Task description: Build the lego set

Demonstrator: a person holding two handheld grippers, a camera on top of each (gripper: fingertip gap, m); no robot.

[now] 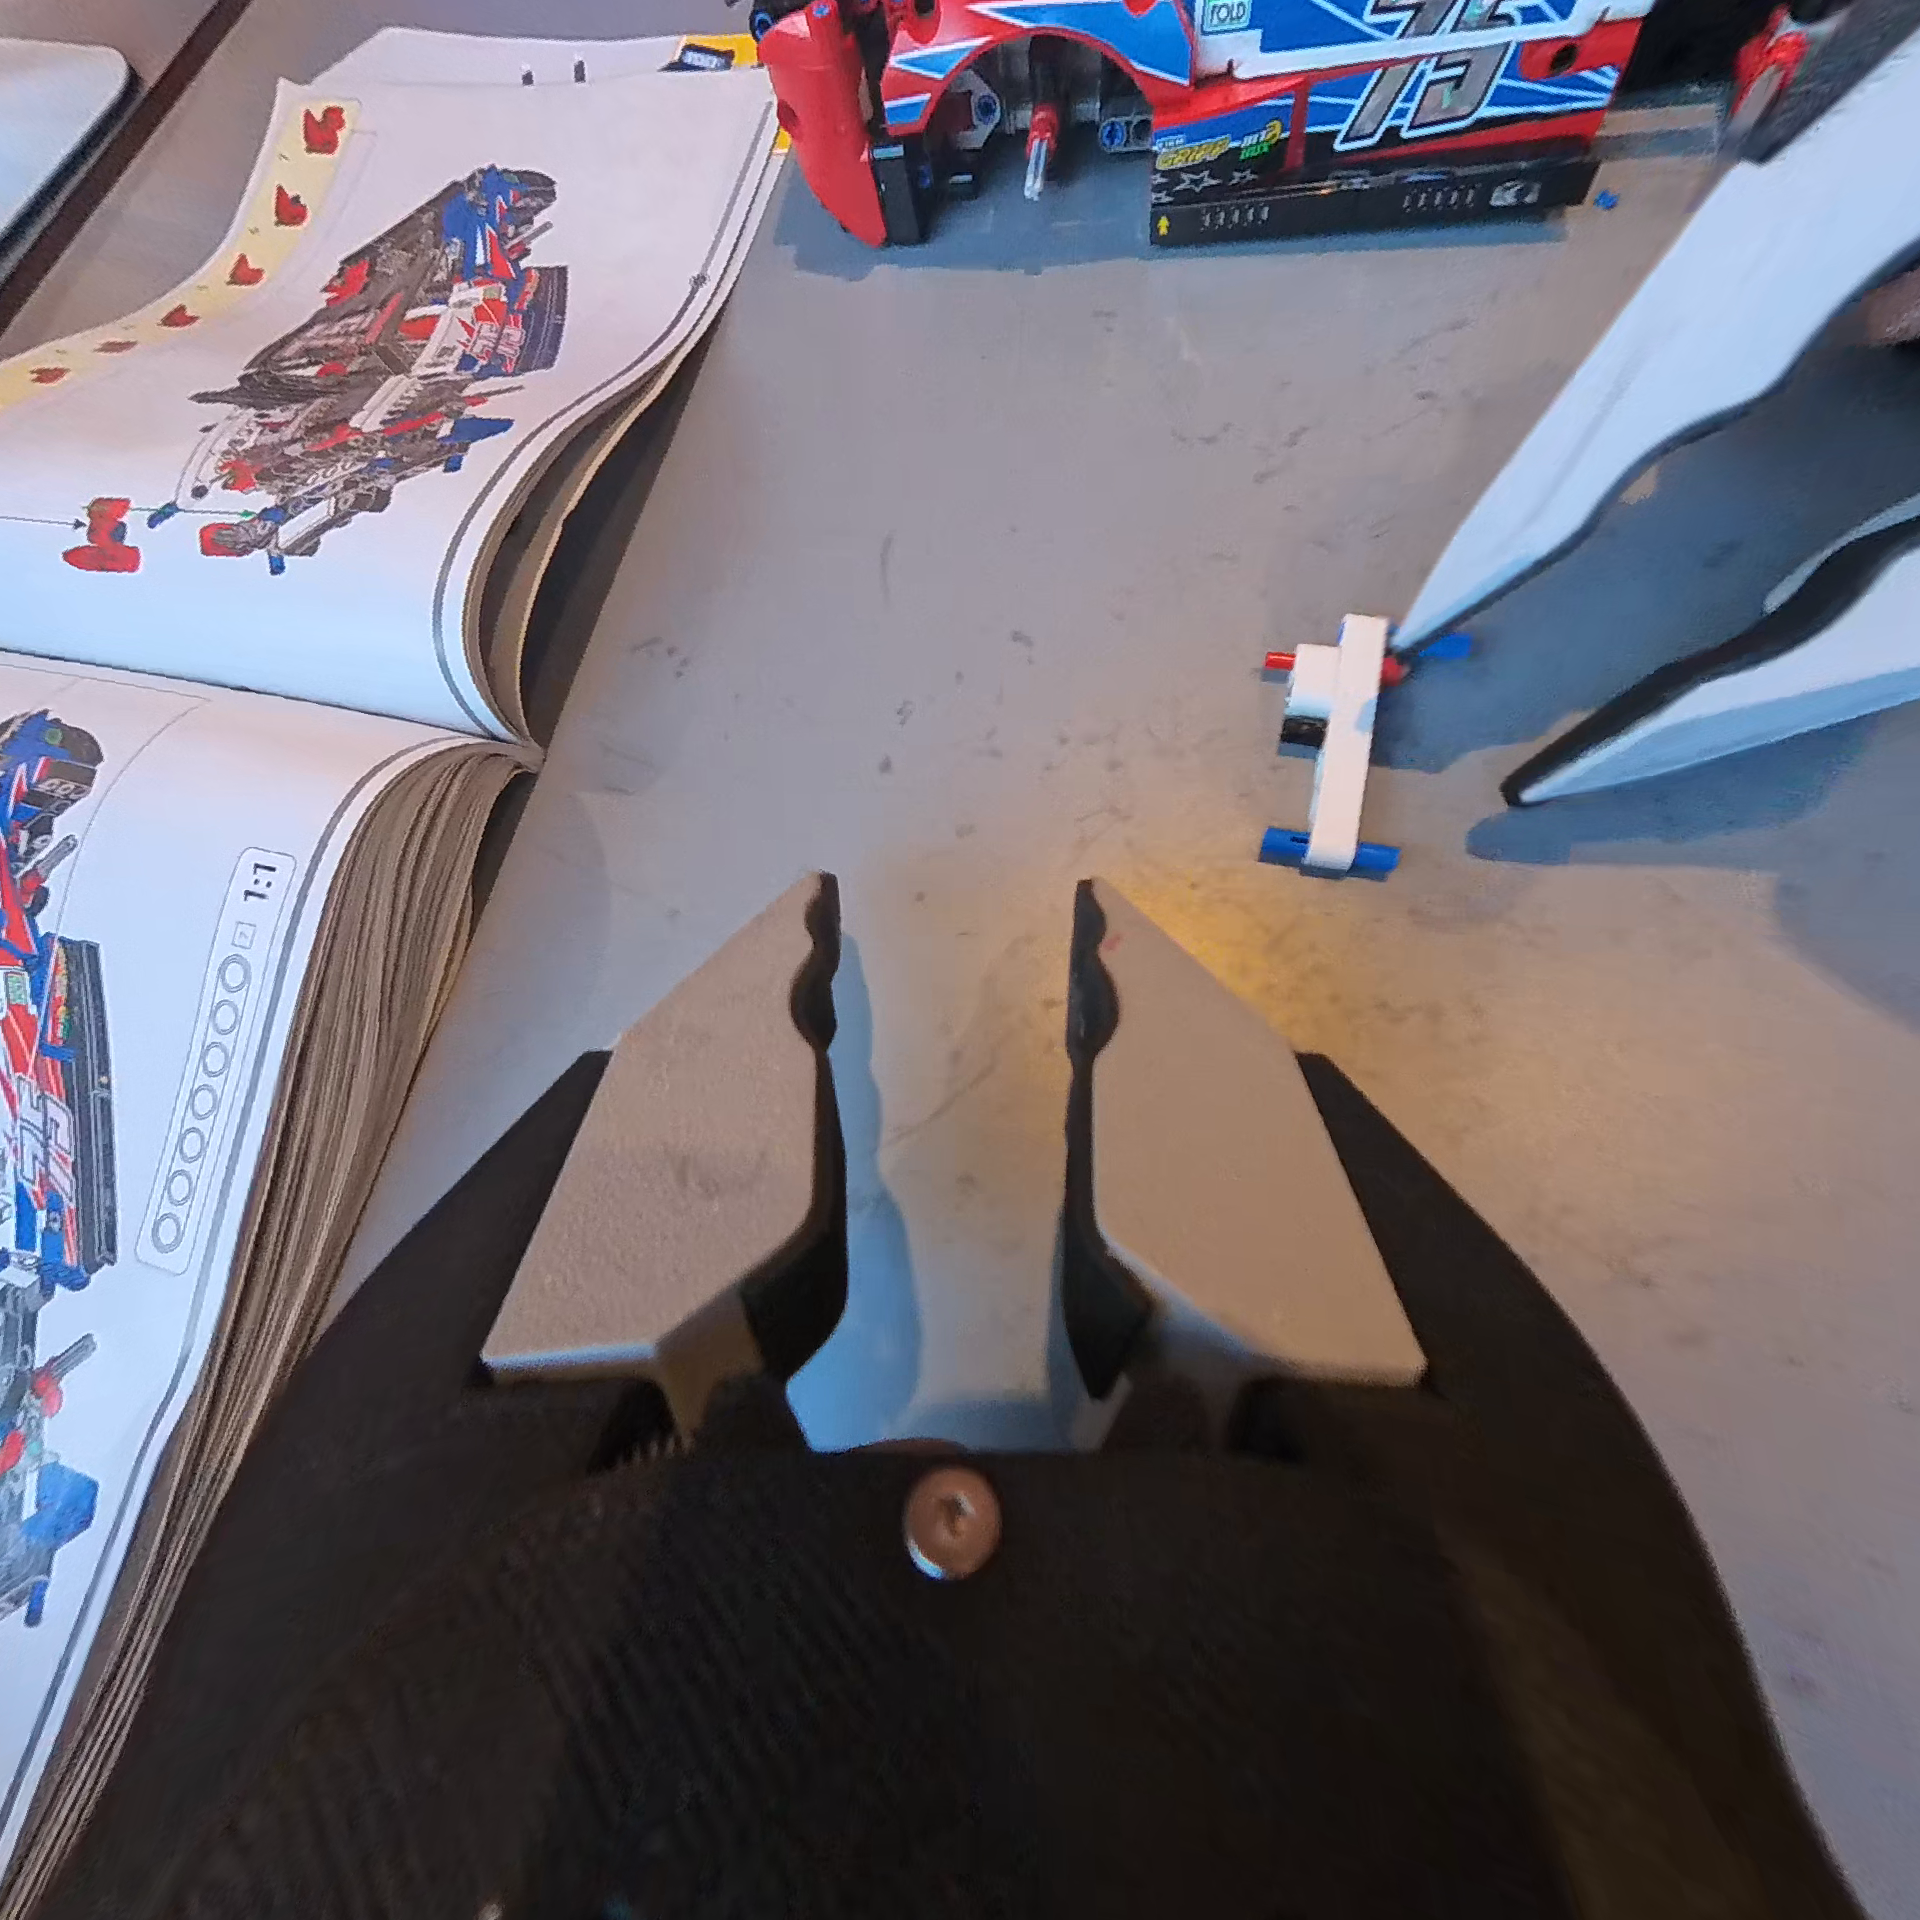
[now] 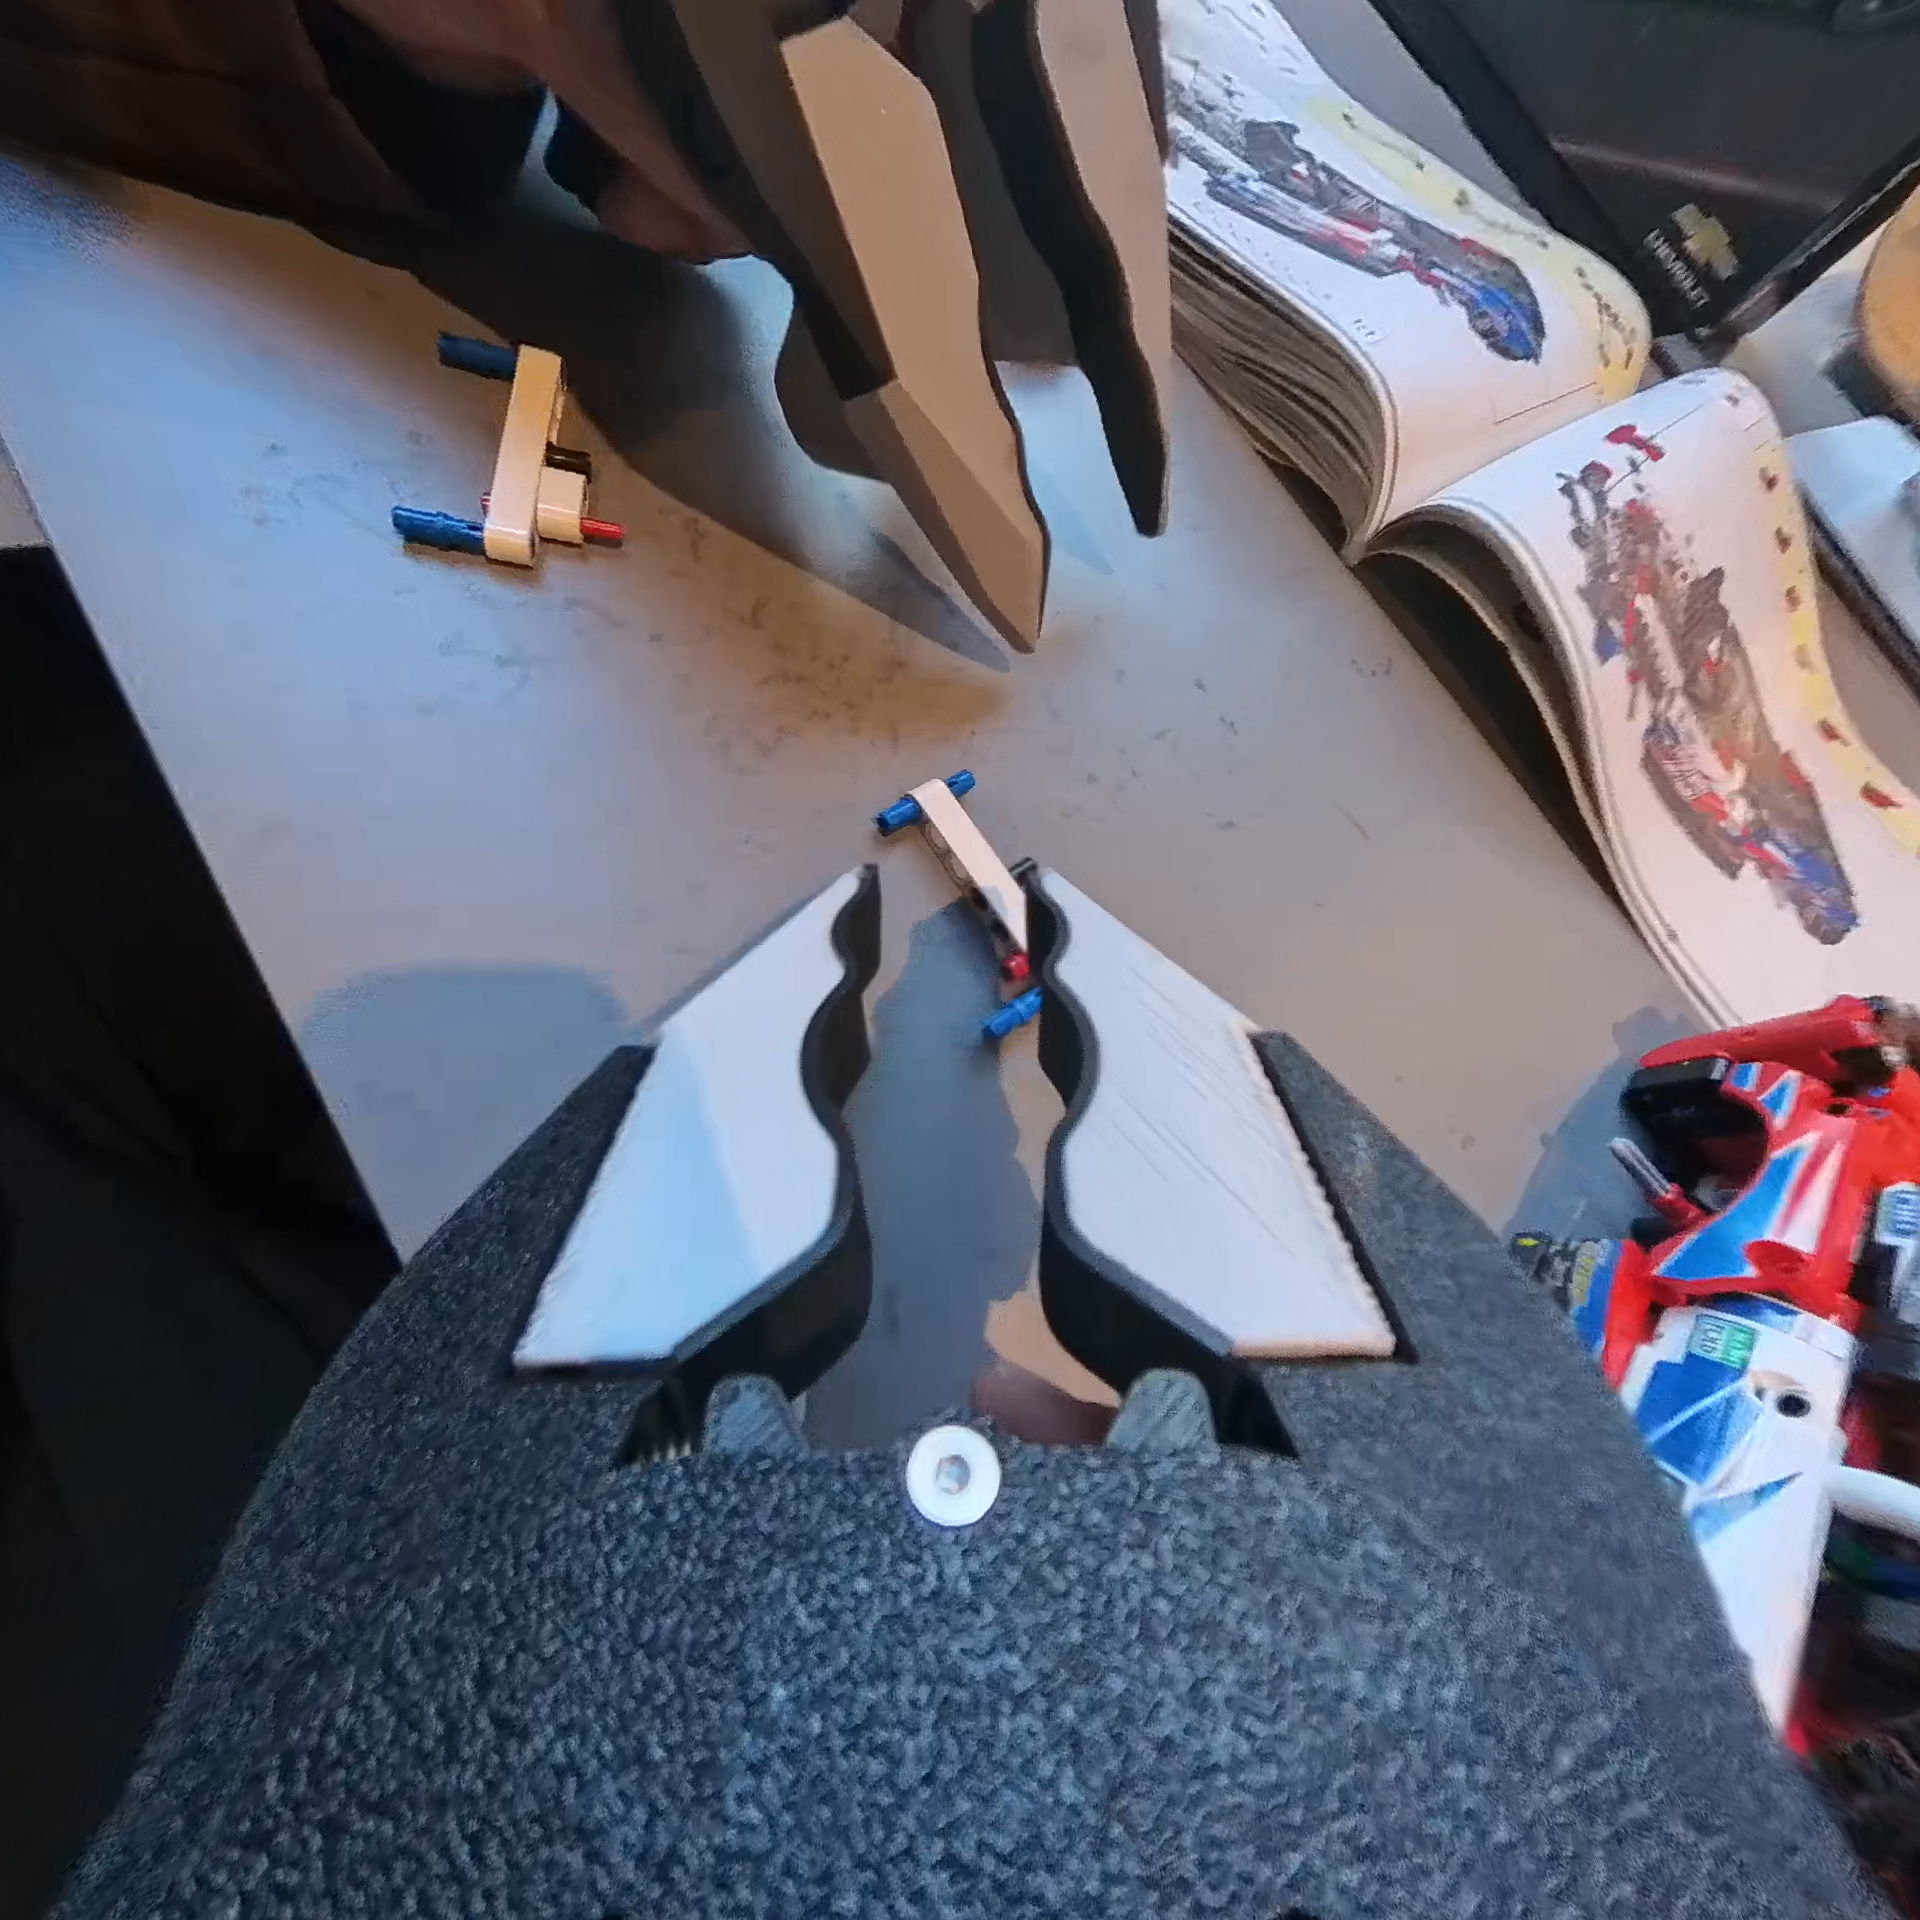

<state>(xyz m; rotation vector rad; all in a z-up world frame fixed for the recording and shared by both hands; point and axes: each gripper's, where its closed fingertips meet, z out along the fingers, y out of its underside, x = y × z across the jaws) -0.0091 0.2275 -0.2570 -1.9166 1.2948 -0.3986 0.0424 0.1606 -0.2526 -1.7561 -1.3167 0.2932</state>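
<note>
A small white lego assembly (image 2: 961, 836) with blue pins and a red pin lies on the grey table (image 2: 520, 831). My right gripper (image 2: 948, 878) is open, and the assembly's near end sits between its fingertips, against the right finger (image 2: 1143, 1091). In the left wrist view the same assembly (image 1: 1335, 743) lies ahead to the right, with the right gripper (image 1: 1455, 722) at its far end. My left gripper (image 1: 956, 894) is open and empty above bare table. A second white assembly (image 2: 530, 457) lies farther off. The partly built red, white and blue lego car (image 1: 1195, 104) stands at the back.
An open instruction book (image 1: 312, 416) lies along the left side, and it also shows at the right in the right wrist view (image 2: 1558, 520). The car (image 2: 1766, 1247) is close on the right gripper's right. The left gripper (image 2: 1081, 540) hangs over the table's middle. The table's edge (image 2: 156, 779) runs at left.
</note>
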